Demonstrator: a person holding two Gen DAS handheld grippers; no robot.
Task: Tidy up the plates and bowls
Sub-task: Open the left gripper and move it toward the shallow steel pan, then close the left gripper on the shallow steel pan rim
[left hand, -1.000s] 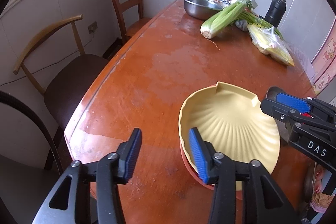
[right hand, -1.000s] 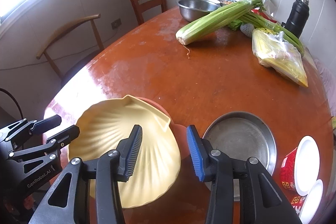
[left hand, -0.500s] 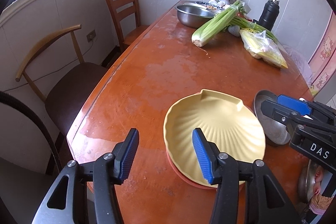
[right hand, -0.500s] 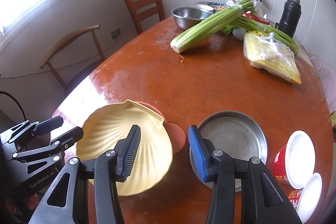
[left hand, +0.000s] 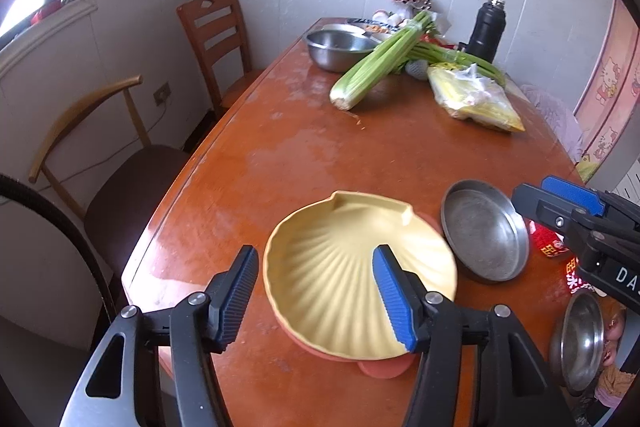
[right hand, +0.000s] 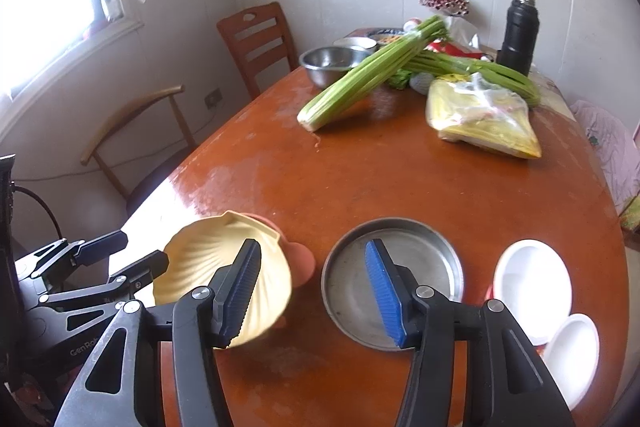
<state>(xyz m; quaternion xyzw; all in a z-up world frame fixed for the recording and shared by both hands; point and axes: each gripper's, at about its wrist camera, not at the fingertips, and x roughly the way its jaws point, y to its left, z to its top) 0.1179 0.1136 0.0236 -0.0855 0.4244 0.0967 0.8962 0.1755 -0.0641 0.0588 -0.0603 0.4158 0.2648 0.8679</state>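
A yellow shell-shaped plate (left hand: 344, 279) (right hand: 200, 259) lies stacked on an orange plate (left hand: 382, 369) (right hand: 301, 259) near the table's front left corner. Just to its right sits a round steel pan (left hand: 484, 231) (right hand: 424, 255). My left gripper (left hand: 314, 259) (right hand: 132, 253) hovers above the yellow plate's near side. Its jaws are opening and nothing is between them. My right gripper (right hand: 312, 251) (left hand: 560, 195) hangs over the gap between the stack and the steel pan. Its jaws are also opening and hold nothing.
Two white-lidded red cups (right hand: 532, 279) and a small steel bowl (left hand: 576, 339) stand at the front right. At the far end are celery (left hand: 372, 67), a steel mixing bowl (left hand: 336, 47), a yellow bag (left hand: 472, 99) and a black flask (left hand: 486, 31). Two chairs (left hand: 216, 39) stand on the left.
Both grippers have drawn back and risen away from the yellow plate, and their jaws have widened. The plate stays on the orange plate, and more of the table shows.
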